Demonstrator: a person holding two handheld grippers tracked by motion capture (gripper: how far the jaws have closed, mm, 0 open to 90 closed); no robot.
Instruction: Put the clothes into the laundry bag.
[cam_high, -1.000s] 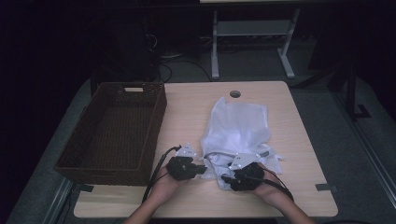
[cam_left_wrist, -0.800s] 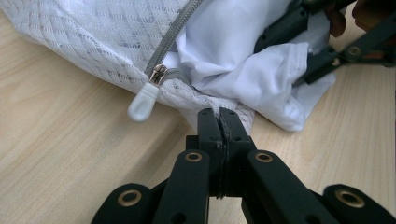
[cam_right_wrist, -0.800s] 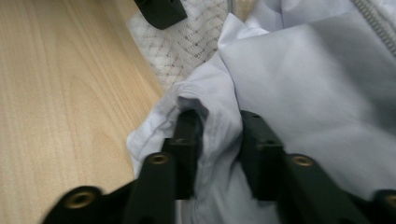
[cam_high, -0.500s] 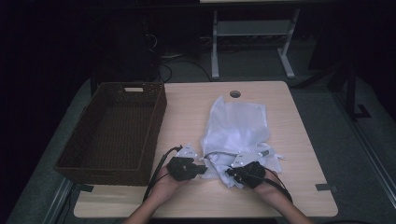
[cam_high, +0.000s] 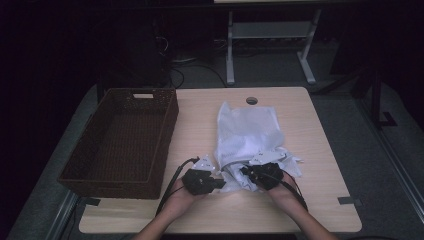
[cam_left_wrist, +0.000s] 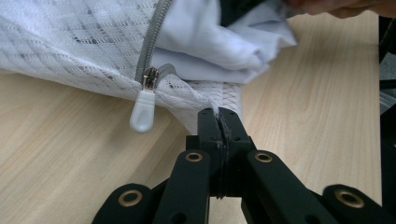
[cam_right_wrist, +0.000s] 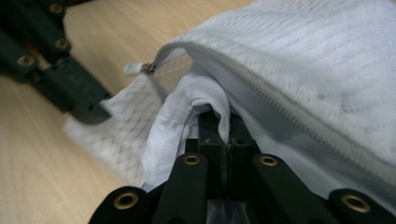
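Observation:
A white mesh zip bag (cam_high: 247, 132) lies on the wooden table (cam_high: 310, 165) with a white cloth (cam_left_wrist: 210, 42) showing at its open mouth. My left gripper (cam_left_wrist: 218, 116) is shut on the mesh corner beside the white zipper pull (cam_left_wrist: 141, 111). My right gripper (cam_right_wrist: 219, 126) is shut on a folded hem of the white cloth (cam_right_wrist: 177, 121), just under the bag's zipper edge (cam_right_wrist: 261, 88). From above, the left gripper (cam_high: 220, 184) and the right gripper (cam_high: 245, 172) face each other at the bag's near end. The left gripper (cam_right_wrist: 88, 112) also appears in the right gripper view, by the zipper pull (cam_right_wrist: 133, 69).
A dark wicker basket (cam_high: 167, 127) stands on the table's left part, close to the left hand. A cable hole (cam_high: 251, 100) sits near the far edge. Bare wood lies to the right of the bag and along the front edge.
My right gripper has shifted slightly at the bag's mouth. The left gripper and the bag have stayed where they were.

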